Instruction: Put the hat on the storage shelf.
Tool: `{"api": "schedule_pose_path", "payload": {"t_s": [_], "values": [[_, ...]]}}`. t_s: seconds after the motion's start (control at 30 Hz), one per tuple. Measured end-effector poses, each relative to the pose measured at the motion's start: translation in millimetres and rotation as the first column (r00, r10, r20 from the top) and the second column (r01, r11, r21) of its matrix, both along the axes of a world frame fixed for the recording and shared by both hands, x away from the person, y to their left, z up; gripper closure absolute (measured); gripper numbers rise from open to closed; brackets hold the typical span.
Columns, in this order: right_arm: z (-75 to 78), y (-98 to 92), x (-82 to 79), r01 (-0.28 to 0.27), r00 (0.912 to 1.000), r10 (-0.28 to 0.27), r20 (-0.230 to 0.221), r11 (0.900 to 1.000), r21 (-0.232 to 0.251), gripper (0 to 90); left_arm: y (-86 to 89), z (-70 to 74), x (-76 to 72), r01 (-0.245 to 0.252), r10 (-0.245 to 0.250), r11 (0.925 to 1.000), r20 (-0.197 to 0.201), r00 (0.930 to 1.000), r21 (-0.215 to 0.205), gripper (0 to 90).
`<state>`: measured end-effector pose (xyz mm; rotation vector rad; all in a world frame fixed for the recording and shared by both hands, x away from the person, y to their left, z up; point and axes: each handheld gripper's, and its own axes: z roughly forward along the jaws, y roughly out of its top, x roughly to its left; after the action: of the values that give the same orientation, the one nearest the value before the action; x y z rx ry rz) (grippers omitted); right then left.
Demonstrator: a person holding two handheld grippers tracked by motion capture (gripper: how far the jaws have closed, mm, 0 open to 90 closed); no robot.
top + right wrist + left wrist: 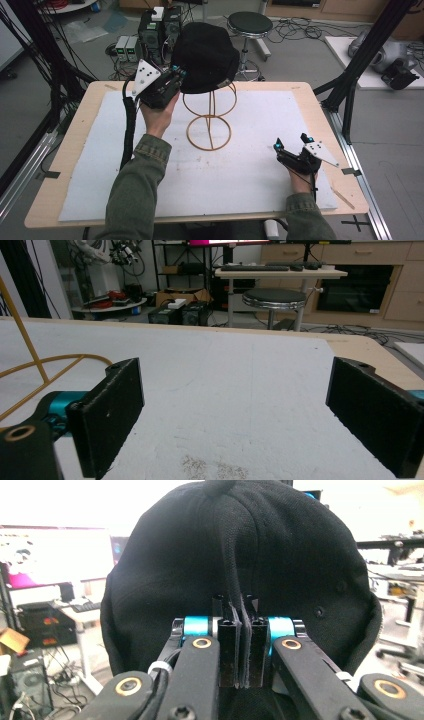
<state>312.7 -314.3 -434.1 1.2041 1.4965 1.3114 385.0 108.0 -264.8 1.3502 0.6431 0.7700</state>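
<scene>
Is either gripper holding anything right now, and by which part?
The left gripper is shut on the black hat, pinching a fold of its fabric. The right gripper is open over the table, holding nothing.

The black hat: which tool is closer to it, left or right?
Left. The left tool is pinching the black hat above the gold wire stand. The right tool rests open, far off on the white mat.

The white mat (240, 175) between the wire stand (209, 120) and the right gripper (291, 143) was left unobstructed.
</scene>
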Motion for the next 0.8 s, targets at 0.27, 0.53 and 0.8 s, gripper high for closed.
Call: {"api": "schedule_pose_path", "payload": {"t_s": [0.27,0.53,0.8], "values": [[-0.1,0.4,0.3,0.001,1.0000,-0.001,0.002,1.000,-0.001,7.7,-3.5,1.0,4.8,0.058,-0.054,0.9968,-0.071,0.9960,0.055,87.8],[-0.3,0.9,0.9,-0.003,1.0000,0.003,0.002,1.000,-0.002,7.7,-7.9,-0.3,9.5,0.098,-0.076,0.9878,-0.177,0.9812,0.121,87.6],[0.0,0.7,0.7,0.002,1.0000,-0.002,0.003,1.000,0.008,7.7,-9.5,-8.4,6.6,0.123,-0.093,0.9831,-0.207,0.9740,0.136,87.5]]}}
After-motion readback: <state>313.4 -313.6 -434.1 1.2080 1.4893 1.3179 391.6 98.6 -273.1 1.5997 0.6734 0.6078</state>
